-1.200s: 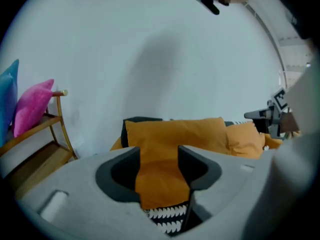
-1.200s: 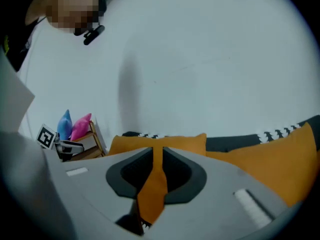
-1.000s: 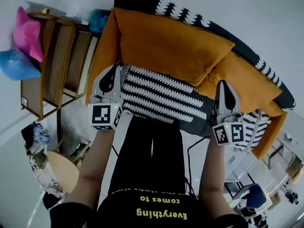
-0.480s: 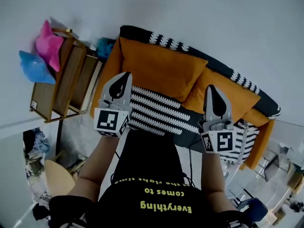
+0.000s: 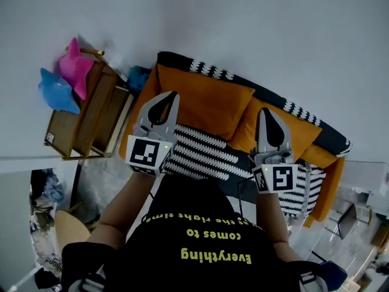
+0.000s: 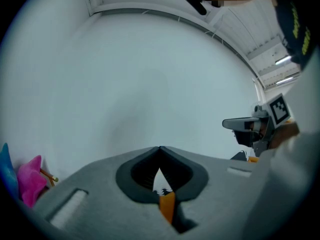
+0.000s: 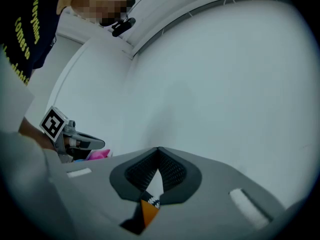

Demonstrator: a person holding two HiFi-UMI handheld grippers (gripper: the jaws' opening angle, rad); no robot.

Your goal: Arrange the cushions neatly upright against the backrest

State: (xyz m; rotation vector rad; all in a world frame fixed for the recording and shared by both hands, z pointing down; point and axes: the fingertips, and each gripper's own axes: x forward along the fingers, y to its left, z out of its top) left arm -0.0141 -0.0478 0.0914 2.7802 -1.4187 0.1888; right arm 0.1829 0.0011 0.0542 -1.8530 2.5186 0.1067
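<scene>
Now that left claw (image 5: 171,97) and right claw (image 5: 266,111) rise clear, both closed, empty, cushions (image 5: 209,105) beyond them stand upright: arrangement likely finished.

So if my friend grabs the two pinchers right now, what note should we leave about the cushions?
Left gripper: shut, holding nothing.
Right gripper: shut, holding nothing.
Both are held in the air in front of the sofa.
Two orange cushions lean against the backrest. A striped cushion lies in front of them, and another striped one is at the right end.
Done: the orange cushions look placed.
Left: probably stand the striped ones up, if they are loose; I can't tell that from here.
</scene>
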